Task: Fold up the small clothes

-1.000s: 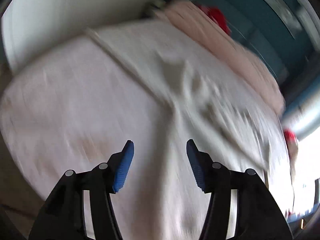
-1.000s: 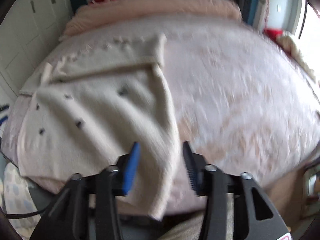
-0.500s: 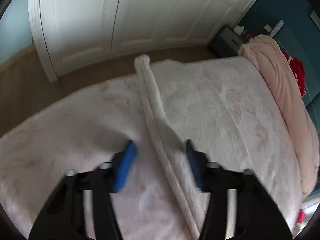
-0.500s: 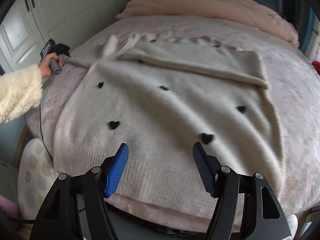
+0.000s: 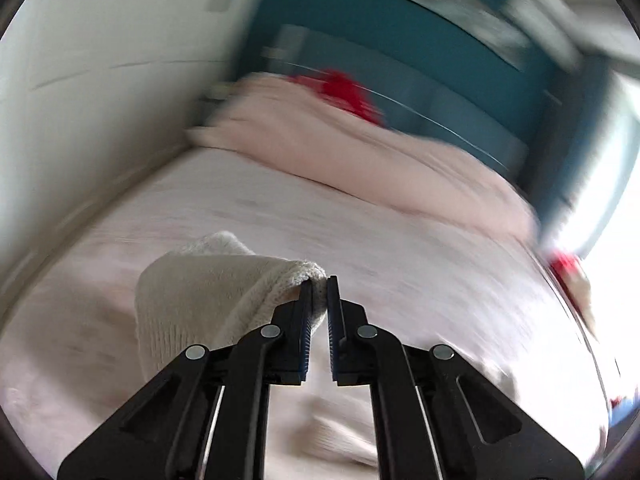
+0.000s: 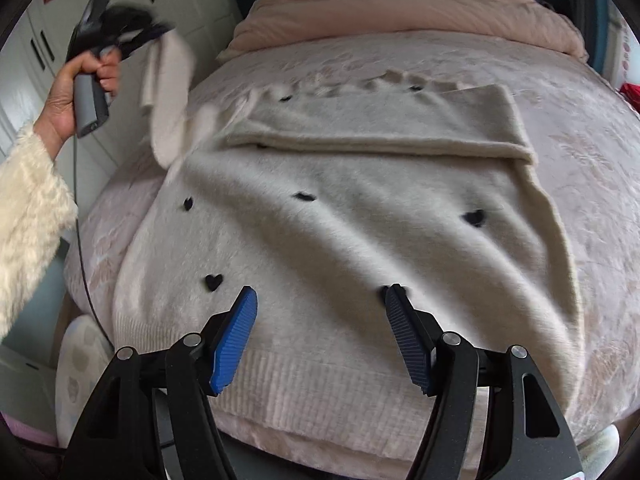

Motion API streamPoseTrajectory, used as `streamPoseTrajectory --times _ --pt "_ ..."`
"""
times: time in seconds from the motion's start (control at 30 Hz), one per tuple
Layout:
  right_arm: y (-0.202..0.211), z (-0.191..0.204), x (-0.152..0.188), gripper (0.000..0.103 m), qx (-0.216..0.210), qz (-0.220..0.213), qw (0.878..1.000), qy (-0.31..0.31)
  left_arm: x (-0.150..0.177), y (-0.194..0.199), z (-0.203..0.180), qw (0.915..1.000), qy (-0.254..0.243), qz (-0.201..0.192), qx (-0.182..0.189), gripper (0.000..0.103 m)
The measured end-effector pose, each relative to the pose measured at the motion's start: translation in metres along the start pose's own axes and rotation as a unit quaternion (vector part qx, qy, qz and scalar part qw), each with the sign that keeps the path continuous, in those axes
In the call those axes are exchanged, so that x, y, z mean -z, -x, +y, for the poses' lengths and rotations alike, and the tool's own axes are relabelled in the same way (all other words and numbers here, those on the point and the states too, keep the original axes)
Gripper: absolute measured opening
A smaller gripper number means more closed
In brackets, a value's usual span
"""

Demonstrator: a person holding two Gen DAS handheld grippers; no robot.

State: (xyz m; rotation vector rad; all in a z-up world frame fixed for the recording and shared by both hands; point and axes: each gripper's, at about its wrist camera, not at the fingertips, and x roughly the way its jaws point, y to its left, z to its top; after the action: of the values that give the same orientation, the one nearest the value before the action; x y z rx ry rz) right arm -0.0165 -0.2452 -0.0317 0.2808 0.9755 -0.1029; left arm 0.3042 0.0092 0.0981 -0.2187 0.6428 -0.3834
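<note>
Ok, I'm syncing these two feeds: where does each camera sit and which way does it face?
Left wrist: on the left gripper, lifted above the bed, facing the headboard; its fingers, shut on the sleeve, show.
Right wrist: on the right gripper, at the bed's foot, looking along the sweater; its open fingers and the left hand show.
Shared: the bed, the sleeve, the pink duvet.

Cream sweater (image 6: 340,216) with black hearts, pale pink bedspread (image 6: 560,128), blue-padded black tongs (image 6: 320,336)
</note>
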Motion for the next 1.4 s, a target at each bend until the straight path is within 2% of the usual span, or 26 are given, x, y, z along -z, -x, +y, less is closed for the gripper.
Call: streamPoseTrajectory --times 0.03,0.07,0.1,0.17,0.23,0.3,0.43,0.47,0.53,0.6,0.73,0.77,0.83,0.9,0.97,1.0,1.03,1.07,1.1,1.13,1.17,1.23,1.27,1.33,1.37,1.4 --pt "0.005 -0.008 0.002 0.068 0.002 -0.006 1.0 -0.003 0.023 -0.006 -0.039 0.9992 -0.014 0.024 0.029 0.01" --pt "0.008 -0.015 0.004 0.068 0.008 -0.012 1.0 -0.006 0.042 -0.013 -0.061 0.9977 -0.017 0.045 0.048 0.016" --pt "0.011 -0.021 0.006 0.07 0.012 -0.016 1.0 -0.009 0.064 -0.022 -0.079 0.9955 -0.016 0.07 0.062 0.04" --pt "0.015 -0.035 0.01 0.07 0.013 -0.019 1.0 -0.018 0.119 -0.042 -0.101 0.9894 0.012 0.125 0.074 0.06" --pt "0.02 -0.051 0.012 0.071 0.017 -0.021 0.999 -0.027 0.151 -0.046 -0.098 0.9859 0.047 0.145 0.069 0.06" --pt "0.023 -0.067 0.012 0.072 0.023 -0.026 0.999 -0.034 0.178 -0.038 -0.075 0.9824 0.096 0.15 0.057 0.062" --pt "0.017 -0.078 -0.009 0.073 0.028 -0.037 0.999 -0.019 0.183 -0.013 -0.012 0.9753 0.183 0.121 0.026 0.068" --pt "0.01 -0.075 -0.023 0.073 0.031 -0.039 0.999 -0.004 0.18 -0.01 0.007 0.9706 0.21 0.117 0.013 0.07" --pt "-0.009 -0.061 -0.054 0.073 0.04 -0.054 0.997 0.039 0.168 -0.02 0.039 0.9615 0.25 0.114 -0.01 0.07" --pt "-0.027 -0.04 -0.079 0.073 0.054 -0.067 0.992 0.088 0.159 -0.033 0.072 0.9471 0.299 0.115 -0.026 0.07" --pt "-0.077 0.021 -0.126 0.073 0.072 -0.077 0.971 0.215 0.159 -0.061 0.109 0.9154 0.376 0.137 -0.044 0.063" --pt "-0.097 0.042 -0.137 0.073 0.072 -0.071 0.961 0.257 0.156 -0.061 0.113 0.912 0.384 0.136 -0.043 0.057" --pt "-0.12 0.064 -0.146 0.073 0.068 -0.059 0.951 0.295 0.158 -0.063 0.121 0.9084 0.394 0.13 -0.051 0.045" --pt "-0.15 0.088 -0.157 0.073 0.055 -0.038 0.94 0.334 0.162 -0.062 0.122 0.9116 0.387 0.123 -0.066 0.031" --pt "-0.173 0.103 -0.162 0.071 0.04 -0.021 0.931 0.361 0.166 -0.063 0.128 0.914 0.381 0.122 -0.07 0.026" --pt "-0.18 0.107 -0.163 0.062 0.036 -0.012 0.93 0.365 0.168 -0.064 0.131 0.9151 0.377 0.123 -0.071 0.021" --pt "-0.192 0.109 -0.168 0.027 0.025 0.009 0.933 0.36 0.167 -0.062 0.133 0.9161 0.375 0.123 -0.071 0.02" --pt "-0.198 0.105 -0.175 0.016 0.013 0.023 0.94 0.341 0.168 -0.062 0.134 0.9182 0.37 0.122 -0.07 0.018" --pt "-0.197 0.094 -0.187 0.011 -0.013 0.025 0.955 0.296 0.168 -0.06 0.135 0.9191 0.369 0.12 -0.07 0.017" --pt "-0.19 0.084 -0.196 0.009 -0.031 0.016 0.966 0.257 0.169 -0.056 0.135 0.9196 0.369 0.118 -0.066 0.017" --pt "-0.175 0.062 -0.21 0.008 -0.053 -0.007 0.981 0.186 0.168 -0.054 0.136 0.9196 0.369 0.118 -0.067 0.017" --pt "-0.145 0.015 -0.223 0.008 -0.072 -0.049 0.994 0.067 0.166 -0.053 0.138 0.9195 0.369 0.116 -0.068 0.017" --pt "-0.127 -0.023 -0.224 0.008 -0.085 -0.071 0.994 -0.022 0.166 -0.053 0.138 0.9185 0.371 0.12 -0.067 0.017" --pt "-0.105 -0.089 -0.212 0.009 -0.089 -0.095 0.98 -0.152 0.166 -0.057 0.137 0.9207 0.364 0.124 -0.069 0.017" --pt "-0.099 -0.121 -0.201 0.009 -0.072 -0.098 0.973 -0.198 0.166 -0.057 0.136 0.9228 0.357 0.125 -0.072 0.018" --pt "-0.099 -0.143 -0.191 0.009 -0.034 -0.09 0.973 -0.21 0.167 -0.058 0.134 0.9252 0.35 0.126 -0.074 0.019"
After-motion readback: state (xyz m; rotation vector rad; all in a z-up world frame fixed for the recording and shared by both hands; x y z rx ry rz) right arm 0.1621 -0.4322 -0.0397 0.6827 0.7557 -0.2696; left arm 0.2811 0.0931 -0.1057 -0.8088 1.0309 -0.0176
